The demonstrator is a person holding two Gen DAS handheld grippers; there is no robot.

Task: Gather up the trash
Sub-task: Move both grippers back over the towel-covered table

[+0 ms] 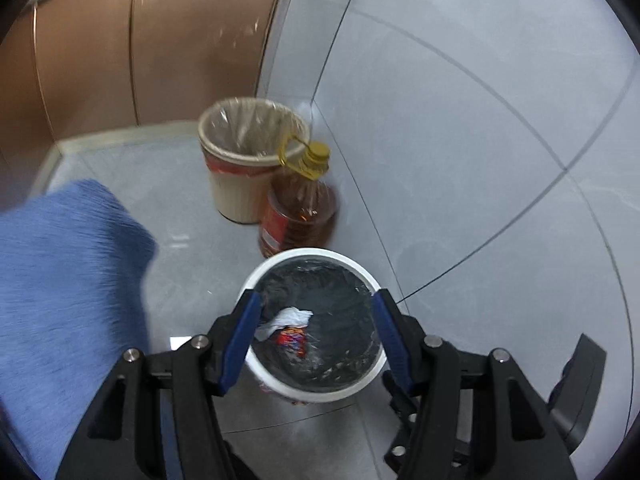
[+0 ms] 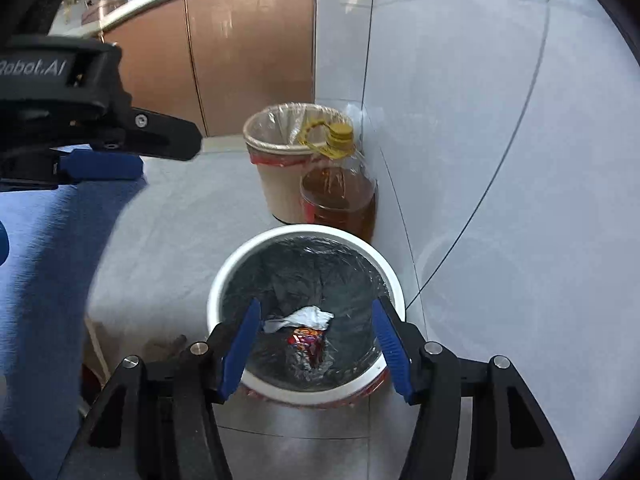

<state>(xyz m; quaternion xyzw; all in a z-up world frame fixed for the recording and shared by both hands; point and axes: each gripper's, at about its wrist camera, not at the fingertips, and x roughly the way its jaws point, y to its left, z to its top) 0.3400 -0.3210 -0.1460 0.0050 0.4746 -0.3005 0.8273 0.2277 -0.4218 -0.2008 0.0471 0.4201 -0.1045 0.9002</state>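
White bin [image 2: 224,280], lower centre: crumpled tissue [image 2: 304,317] and wrapper [image 2: 306,340] deposited inside. Left gripper [image 1: 316,312] and right gripper [image 2: 316,316] held above, jaws spread, nothing gripped.

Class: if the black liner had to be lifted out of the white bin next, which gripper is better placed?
Neither, clearly. The left gripper and right gripper are both open over the white bin, its tissue and wrapper framed between each. Perhaps one on each side of the black liner.

White lettering reading "obot.AI" is seen on the black body of the left gripper [image 2: 100,162]. Its first letter is cut off. Nothing else can be read.
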